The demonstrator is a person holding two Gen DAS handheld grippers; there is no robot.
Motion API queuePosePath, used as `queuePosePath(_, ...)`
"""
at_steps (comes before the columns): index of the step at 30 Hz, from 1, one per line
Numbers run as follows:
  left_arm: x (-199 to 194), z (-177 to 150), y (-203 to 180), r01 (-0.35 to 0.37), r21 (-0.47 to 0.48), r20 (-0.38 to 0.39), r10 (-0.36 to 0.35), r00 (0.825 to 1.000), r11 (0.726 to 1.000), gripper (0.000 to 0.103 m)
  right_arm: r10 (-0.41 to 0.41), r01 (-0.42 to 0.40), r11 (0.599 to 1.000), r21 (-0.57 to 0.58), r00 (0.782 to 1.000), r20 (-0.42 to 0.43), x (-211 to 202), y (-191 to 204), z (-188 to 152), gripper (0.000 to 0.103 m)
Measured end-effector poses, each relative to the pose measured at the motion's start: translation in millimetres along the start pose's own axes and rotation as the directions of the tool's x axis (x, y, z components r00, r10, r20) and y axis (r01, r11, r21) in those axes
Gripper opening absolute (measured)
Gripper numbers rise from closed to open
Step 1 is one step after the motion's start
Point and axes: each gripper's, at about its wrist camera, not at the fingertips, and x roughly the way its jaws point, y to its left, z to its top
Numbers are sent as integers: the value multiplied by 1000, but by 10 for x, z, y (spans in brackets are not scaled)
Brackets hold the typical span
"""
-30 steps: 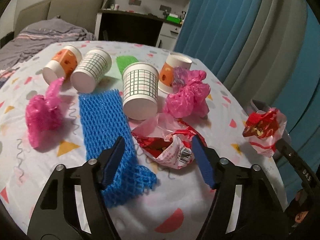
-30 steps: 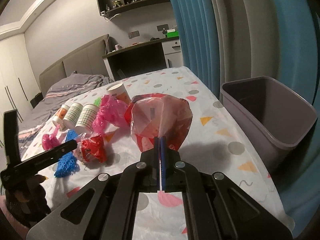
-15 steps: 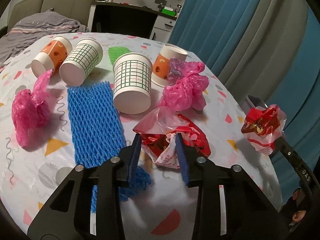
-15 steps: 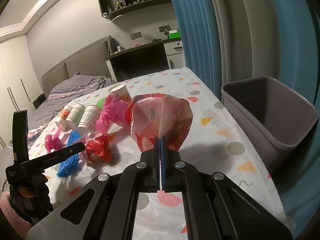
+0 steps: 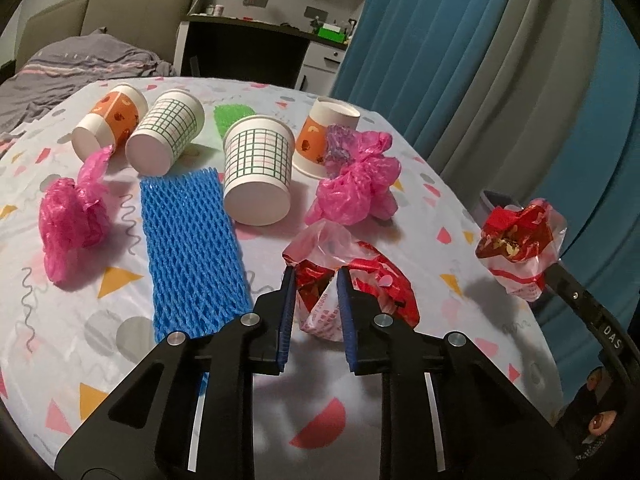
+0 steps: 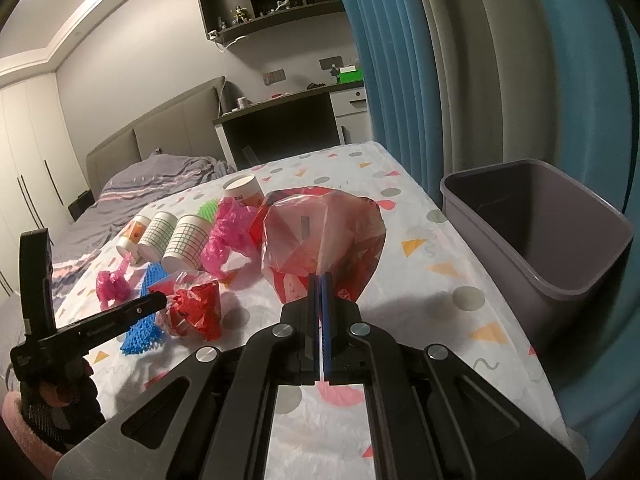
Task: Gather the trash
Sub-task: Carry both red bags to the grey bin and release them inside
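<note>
Left tongs (image 5: 316, 280) pinching red wrapper (image 5: 320, 300); lift clear of worktop (image 5: 120, 320). Right tongs (image 6: 320, 280) pinching wrapper bag (image 6: 320, 236); bin (image 6: 540, 240) at 2 o'clock.

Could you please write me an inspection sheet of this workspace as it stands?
Surface: patterned tablecloth, wrinkled.
Job's things: four paper cups, three on their sides; blue foam net; two pink bags; small green net; grey bin at the table's edge, inside looks empty.
Clutter: nothing seen beyond the trash.
Grippers: left hand-held gripper closed on a red wrapper; right hand-held gripper shut on a red-and-clear bag.
Cables: nothing seen.
Surroundings: bed, desk, shelves, blue curtain.
</note>
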Motion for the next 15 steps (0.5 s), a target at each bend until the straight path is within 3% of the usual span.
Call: queuePosePath(15, -354, 37, -297, 27, 60, 86, -32, 996, 998, 20, -2, 2, 1000, -9, 1000, 29, -154, -1, 32, 2)
